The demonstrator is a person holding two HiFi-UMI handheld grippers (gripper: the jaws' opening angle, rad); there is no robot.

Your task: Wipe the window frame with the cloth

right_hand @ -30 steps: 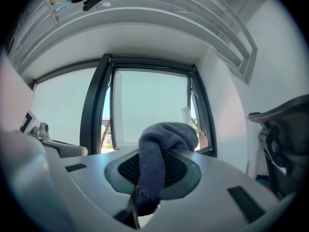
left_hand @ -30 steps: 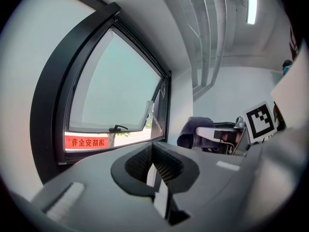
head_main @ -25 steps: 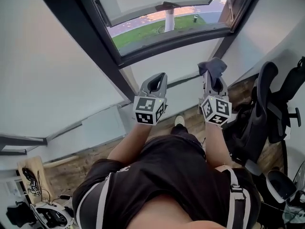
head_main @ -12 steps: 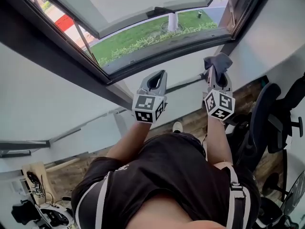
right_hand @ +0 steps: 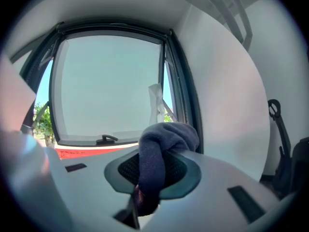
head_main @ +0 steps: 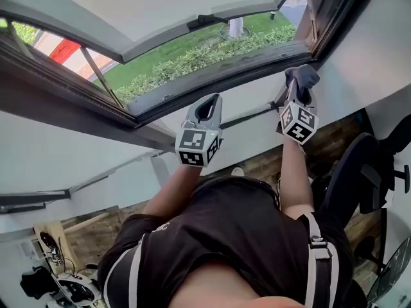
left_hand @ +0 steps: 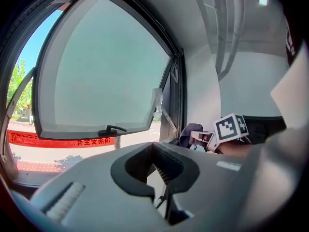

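Observation:
The dark window frame runs across the top of the head view, with its sash swung open outward. My right gripper is shut on a dark grey-blue cloth, held up at the frame's lower right corner. In the right gripper view the cloth bulges out of the jaws in front of the frame's right upright. My left gripper is shut and holds nothing, just below the frame's bottom rail. The left gripper view shows the right gripper and the cloth beside the frame.
White wall panels lie under the window, crossed by a thin dark rail. A black office chair stands at the right on the wood floor. Cluttered gear sits at the bottom left. The sash handle hangs on the open sash.
Both grippers have risen toward the window. The right gripper with the cloth moved up and right to the frame's lower right corner. The head view tilted up, showing more of the open window.

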